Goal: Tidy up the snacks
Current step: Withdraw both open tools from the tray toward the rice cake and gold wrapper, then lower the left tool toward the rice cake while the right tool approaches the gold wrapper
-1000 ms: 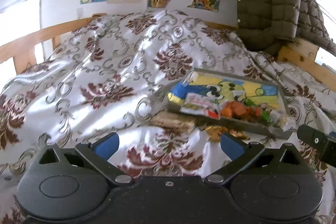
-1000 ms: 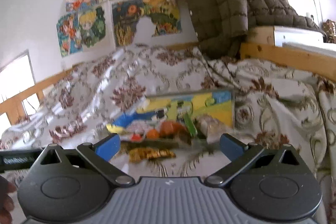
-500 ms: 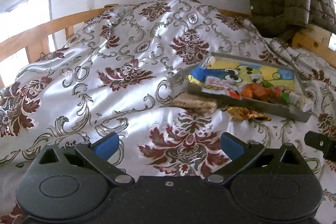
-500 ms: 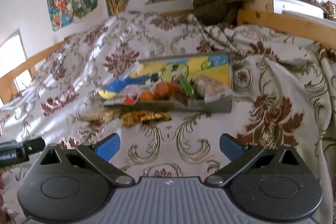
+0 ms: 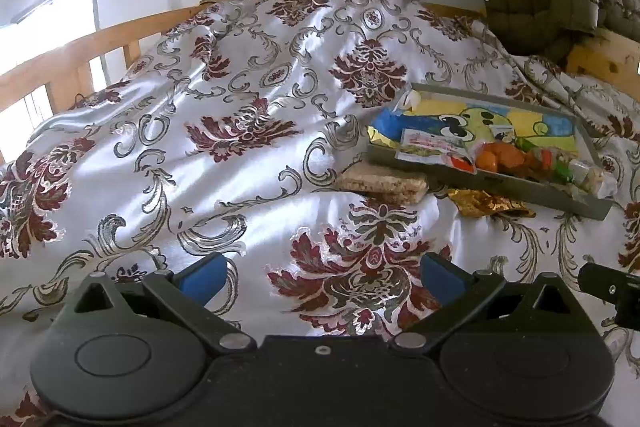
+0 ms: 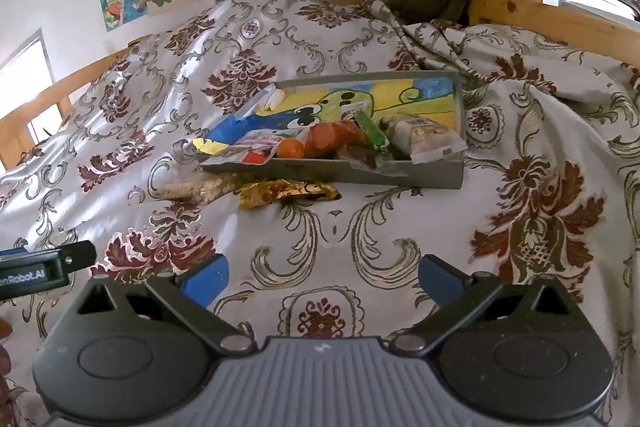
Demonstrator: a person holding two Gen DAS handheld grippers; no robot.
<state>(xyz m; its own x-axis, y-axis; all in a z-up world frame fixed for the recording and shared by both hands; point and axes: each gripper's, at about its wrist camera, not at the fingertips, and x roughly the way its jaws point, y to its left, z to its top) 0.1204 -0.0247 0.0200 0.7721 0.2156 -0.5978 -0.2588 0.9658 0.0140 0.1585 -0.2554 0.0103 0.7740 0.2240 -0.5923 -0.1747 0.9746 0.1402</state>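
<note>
both released: left gripper [image 5: 320,277] and right gripper [image 6: 322,279] hover level above bedspread [image 5: 240,155].

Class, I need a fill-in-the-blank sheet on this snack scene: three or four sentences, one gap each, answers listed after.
1. Both the left gripper and the right gripper are ____.
2. The gold wrapper lies ____ the tray.
3. The grain bar rests on the ____.
4. The orange snacks lie ____ the tray.

Answers: open; outside; bedspread; inside

Glossy satin bedspread [image 5: 248,75], crinkly foil wrapper [image 6: 286,191]
</note>
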